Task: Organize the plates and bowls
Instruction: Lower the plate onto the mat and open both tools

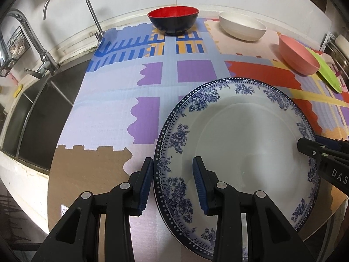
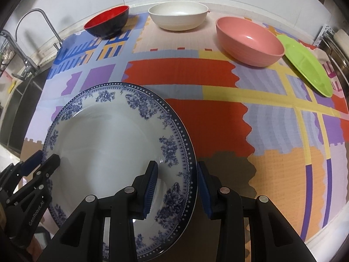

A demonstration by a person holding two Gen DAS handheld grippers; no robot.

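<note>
Left claw [image 1: 172, 182]: its two blue-padded fingers straddle the left rim of the blue-and-white plate [image 1: 240, 144], one pad outside the rim, one over the plate's well. The pads stand partly apart; whether they press the rim I cannot tell.
Plate: lies flat between the two claws, low over or on the patterned surface [image 1: 113, 113]; contact underneath is hidden. It sits just ahead of and to the right of the left claw.
Right claw [image 2: 176, 185]: straddles the opposite, right rim of the same plate, one pad over the well, one outside. Pads partly apart; a firm grip cannot be told.
Key relation: the plate spans from one claw to the other, so each claw is equally near, and the line between them crosses the plate's middle.
Beyond the claws, left to right: sink [image 1: 37, 113] far left, red-and-black bowl [image 2: 106, 21], white bowl [image 2: 177, 15], pink bowl [image 2: 248, 41], green plate [image 2: 307, 63] far right.
Judgement: a two-handed set-down or lift seems in hand; both sides should move together to keep it level.
</note>
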